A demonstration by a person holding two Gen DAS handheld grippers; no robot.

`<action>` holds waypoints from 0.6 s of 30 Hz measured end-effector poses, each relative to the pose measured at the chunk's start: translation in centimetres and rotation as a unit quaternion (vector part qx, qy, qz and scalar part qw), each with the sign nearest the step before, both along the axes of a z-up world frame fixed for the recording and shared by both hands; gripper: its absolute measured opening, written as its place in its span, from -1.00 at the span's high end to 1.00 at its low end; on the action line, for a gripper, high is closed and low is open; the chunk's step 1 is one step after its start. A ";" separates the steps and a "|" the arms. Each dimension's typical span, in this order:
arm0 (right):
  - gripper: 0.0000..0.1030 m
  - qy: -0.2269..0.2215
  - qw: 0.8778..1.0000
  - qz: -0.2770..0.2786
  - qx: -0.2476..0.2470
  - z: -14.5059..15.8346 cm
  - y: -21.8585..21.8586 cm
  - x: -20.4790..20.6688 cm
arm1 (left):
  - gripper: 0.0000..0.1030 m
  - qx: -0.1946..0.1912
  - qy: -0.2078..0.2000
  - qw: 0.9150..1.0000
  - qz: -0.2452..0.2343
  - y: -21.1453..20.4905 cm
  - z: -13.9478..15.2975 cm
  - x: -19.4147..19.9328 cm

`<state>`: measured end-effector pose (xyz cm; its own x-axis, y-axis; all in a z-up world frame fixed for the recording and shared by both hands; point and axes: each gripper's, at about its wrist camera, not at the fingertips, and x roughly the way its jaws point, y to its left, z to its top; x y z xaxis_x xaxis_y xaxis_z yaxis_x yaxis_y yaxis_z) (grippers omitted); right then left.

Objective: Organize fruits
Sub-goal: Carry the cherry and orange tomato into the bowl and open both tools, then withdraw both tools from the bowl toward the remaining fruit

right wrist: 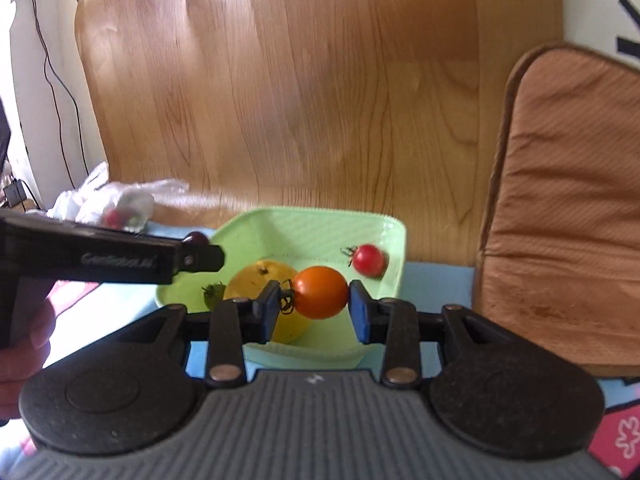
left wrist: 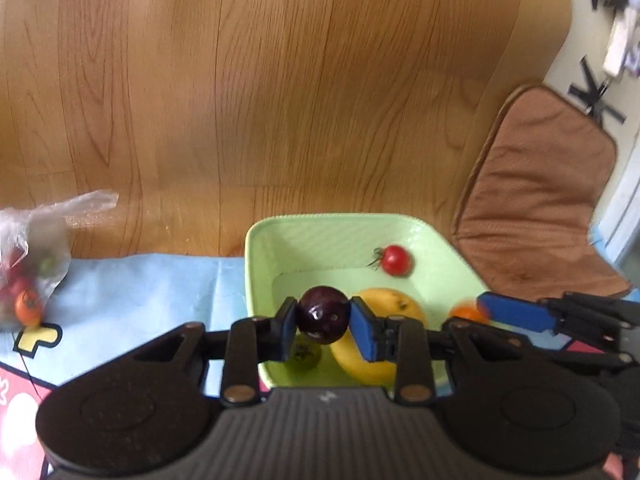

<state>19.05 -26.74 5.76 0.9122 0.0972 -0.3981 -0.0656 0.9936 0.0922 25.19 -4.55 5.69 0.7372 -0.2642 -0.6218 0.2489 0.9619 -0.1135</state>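
My left gripper [left wrist: 324, 320] is shut on a dark purple round fruit [left wrist: 324, 315], held over the near left part of the light green bowl [left wrist: 320, 220]. My right gripper [right wrist: 316, 304] is shut on an orange tomato [right wrist: 320, 292] with a dark stem, above the same bowl [right wrist: 312, 213]. Inside the bowl lie a red cherry tomato [right wrist: 369, 259], a yellow fruit [right wrist: 256, 278] and a small green fruit [right wrist: 214, 294]. The two grippers hang side by side; the right wrist view shows the left one as a black bar [right wrist: 120, 258].
A clear plastic bag [left wrist: 28, 256] with several small fruits lies on the blue mat at the left. A brown cushion [right wrist: 560, 200] stands right of the bowl. The wooden tabletop [left wrist: 280, 100] stretches behind the bowl. A hand [right wrist: 24, 344] grips the left tool.
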 end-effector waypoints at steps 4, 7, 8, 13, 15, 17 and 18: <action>0.22 0.000 1.000 -0.010 0.007 0.0 0.1 -0.8 | 0.44 -0.012 0.002 1.000 0.012 0.7 0.1 -1.0; 0.22 -0.019 0.999 -0.013 0.024 0.8 0.2 -3.6 | 0.44 -0.036 -0.018 0.999 0.009 2.3 1.1 -3.9; 0.22 -0.024 0.999 -0.010 0.028 0.9 0.1 -4.8 | 0.44 -0.041 -0.024 0.999 0.007 2.8 1.3 -5.1; 0.24 -0.023 0.998 0.017 0.047 -0.3 1.4 -10.8 | 0.34 -0.049 -0.043 0.998 -0.001 4.9 0.5 -11.5; 0.26 -0.014 0.998 0.025 0.050 -1.3 2.4 -12.4 | 0.30 -0.039 -0.045 0.998 0.000 5.2 -0.2 -13.3; 0.27 0.001 0.998 0.038 0.049 -2.0 3.6 -13.1 | 0.30 -0.031 -0.038 0.999 0.003 5.3 -1.1 -14.2; 0.27 0.005 0.998 0.047 0.041 -2.3 4.3 -13.1 | 0.30 -0.036 -0.028 0.999 0.003 5.4 -1.4 -14.3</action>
